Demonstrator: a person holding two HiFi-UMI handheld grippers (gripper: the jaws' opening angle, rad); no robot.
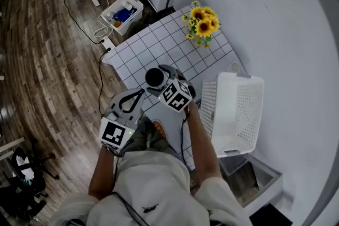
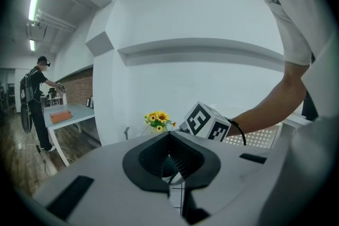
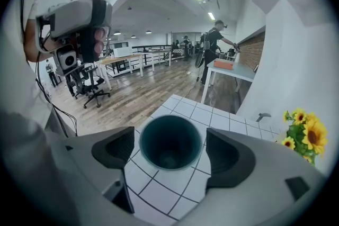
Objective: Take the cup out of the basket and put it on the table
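A dark teal cup [image 3: 170,152] stands upright on the checked table [image 3: 201,114], mouth up and empty. My right gripper [image 3: 170,136] is open, one pad [image 3: 114,148] on each side of the cup, with a thin gap showing at both sides. In the head view the cup [image 1: 154,78] sits left of the white basket [image 1: 241,82], which looks empty. My left gripper [image 2: 169,137] is shut on nothing and hangs off the table's near-left edge [image 1: 139,93].
A sunflower bunch [image 1: 203,21] stands at the table's far end, also visible as sunflowers [image 3: 307,132] right of the cup. A white bin [image 1: 123,13] and cables lie on the wood floor to the left. People stand at distant desks.
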